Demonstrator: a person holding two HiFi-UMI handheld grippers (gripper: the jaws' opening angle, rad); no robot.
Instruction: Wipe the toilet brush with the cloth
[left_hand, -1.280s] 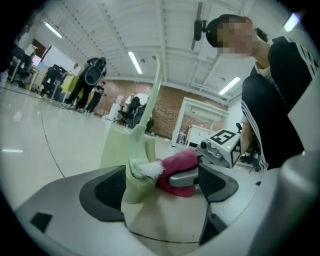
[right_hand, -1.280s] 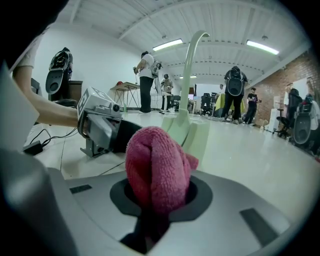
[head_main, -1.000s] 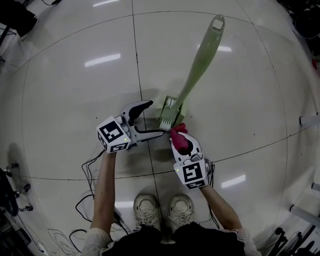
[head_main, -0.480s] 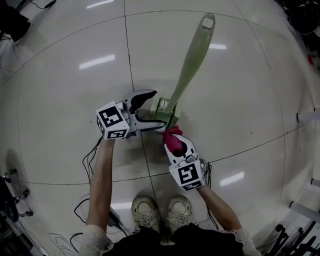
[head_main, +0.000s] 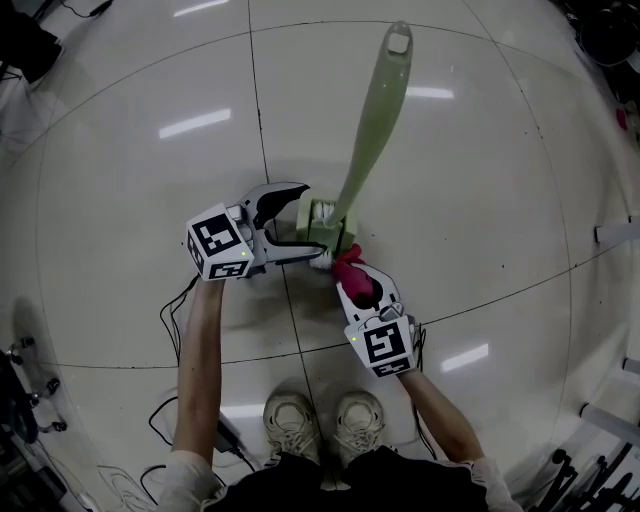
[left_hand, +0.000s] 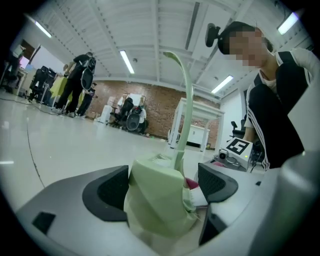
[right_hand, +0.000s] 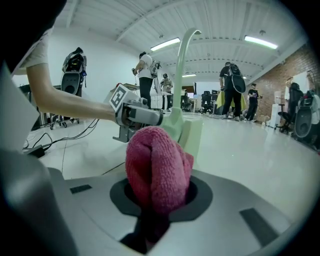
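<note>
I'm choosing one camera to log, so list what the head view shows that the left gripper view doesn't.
Head view only: the hang hole atop the toilet brush, the person's shoes, floor cables. Left gripper view only: a brick wall, bystanders, ceiling lights. Both: the brush's green base between the spread jaws of the left gripper, and the pink cloth held by the right gripper.

Grey-white left claw (head_main: 311, 224) and right claw (head_main: 351, 266) bear black-and-white marker cubes (head_main: 221, 254); pale sneakers (head_main: 293, 418), dark top (left_hand: 276, 117) with white stripes.

Bristles (left_hand: 202, 196) mostly hidden, cloth (right_hand: 157, 172) partly hidden
</note>
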